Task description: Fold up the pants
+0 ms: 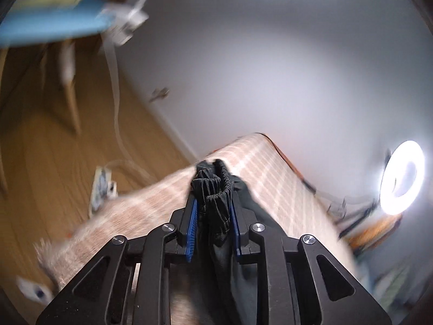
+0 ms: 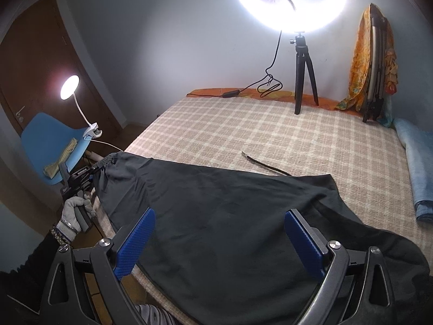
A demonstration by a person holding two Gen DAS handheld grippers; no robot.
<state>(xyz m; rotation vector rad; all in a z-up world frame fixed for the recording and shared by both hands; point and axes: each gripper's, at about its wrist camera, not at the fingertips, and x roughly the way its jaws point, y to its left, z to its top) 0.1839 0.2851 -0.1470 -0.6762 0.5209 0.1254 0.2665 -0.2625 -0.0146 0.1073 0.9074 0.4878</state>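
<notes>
Your left gripper (image 1: 212, 203) is pinching the gathered elastic waistband of the black pants (image 2: 216, 211), w/ the bunched fabric clamped between its blue pads (image 1: 191, 233) and the rest of the cloth hanging down past the jaws. The left wrist view is heavily motion-blurred, so the room behind it reads only as smeared wood floor and white wall. From the right wrist view, your gloved left hand (image 2: 73, 214) grips the tool's handle at the bed's left edge, w/ the waistband corner lifted there. The pants lie spread across the near part of the checked bedspread (image 2: 243, 124), dark fabric reaching from that left edge over to the right. Your right gripper (image 2: 219, 241) hovers over the middle of the pants, fingers spread wide apart, nothing between them. Farther back on the bed: a thin dark cord (image 2: 263, 163) just beyond the pants, a ring light (image 2: 288, 0) on a small black tripod, and folded blue jeans (image 2: 418, 162) along the right side. A blue chair (image 2: 46, 140) w/ a clip lamp (image 2: 73, 89) stands beside the bed at left.
</notes>
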